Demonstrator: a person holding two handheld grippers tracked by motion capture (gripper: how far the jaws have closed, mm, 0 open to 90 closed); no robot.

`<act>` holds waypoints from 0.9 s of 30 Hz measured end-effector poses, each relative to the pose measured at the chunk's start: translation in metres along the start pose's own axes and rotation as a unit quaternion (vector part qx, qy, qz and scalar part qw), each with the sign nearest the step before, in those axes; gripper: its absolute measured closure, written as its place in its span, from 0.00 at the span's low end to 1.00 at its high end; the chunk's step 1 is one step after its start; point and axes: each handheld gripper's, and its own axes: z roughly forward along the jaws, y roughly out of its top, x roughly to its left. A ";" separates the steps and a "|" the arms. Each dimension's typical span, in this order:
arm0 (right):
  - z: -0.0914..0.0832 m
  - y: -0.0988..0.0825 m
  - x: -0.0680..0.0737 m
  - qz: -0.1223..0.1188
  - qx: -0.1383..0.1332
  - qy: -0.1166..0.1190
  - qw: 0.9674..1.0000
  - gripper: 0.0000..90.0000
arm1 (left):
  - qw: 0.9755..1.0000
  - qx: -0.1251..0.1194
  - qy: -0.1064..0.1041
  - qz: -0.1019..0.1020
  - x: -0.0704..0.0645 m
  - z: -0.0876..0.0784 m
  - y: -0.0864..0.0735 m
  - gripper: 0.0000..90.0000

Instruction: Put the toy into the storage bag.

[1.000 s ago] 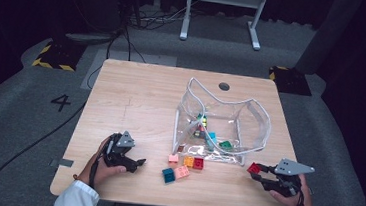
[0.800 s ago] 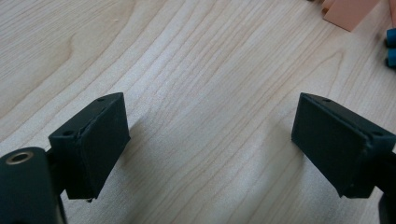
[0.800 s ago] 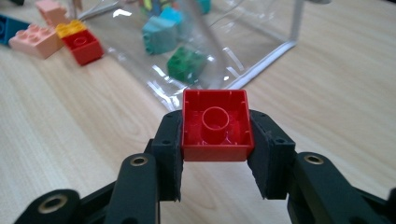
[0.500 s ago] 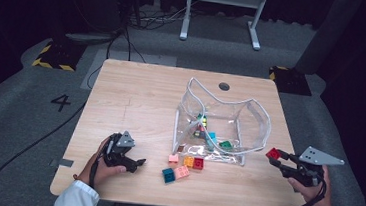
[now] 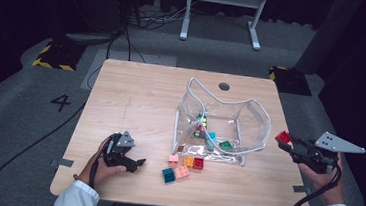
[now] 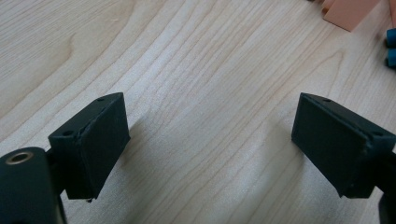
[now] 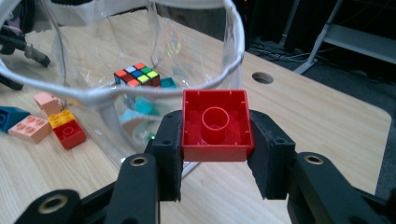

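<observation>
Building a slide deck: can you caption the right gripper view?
Right tongs clamp a red toy brick, hollow underside toward the camera, in front of the clear plastic bag.

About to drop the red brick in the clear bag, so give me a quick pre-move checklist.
1. Right gripper clamped on red brick: ok.
2. Brick seated square between the jaws: ok.
3. Bag mouth open: ok.
4. Brick above the bag opening: not ok, it hangs beside the bag, off the table's right edge in the high view.
5. Left gripper out of the path: ok, open, resting on the table.
</observation>
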 end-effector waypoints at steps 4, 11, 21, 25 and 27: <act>0.002 0.016 -0.001 -0.018 0.000 0.000 1.000 0.66 | 1.000 0.000 0.000 0.000 0.000 0.000 0.000 0.12; 0.017 0.047 0.000 -0.051 0.014 0.016 0.998 0.66 | 1.000 0.000 0.000 0.000 0.000 0.000 0.000 0.12; 0.054 0.080 0.011 -0.093 0.054 0.046 0.993 0.66 | 1.000 0.000 0.000 0.000 0.000 0.000 0.000 0.13; 0.066 0.086 0.015 -0.099 0.073 0.049 0.991 0.66 | 1.000 0.000 0.000 0.000 0.000 0.000 0.000 0.12; 0.073 0.091 0.020 -0.113 0.084 0.055 0.988 0.66 | 1.000 0.001 0.000 0.000 0.000 0.000 0.000 0.13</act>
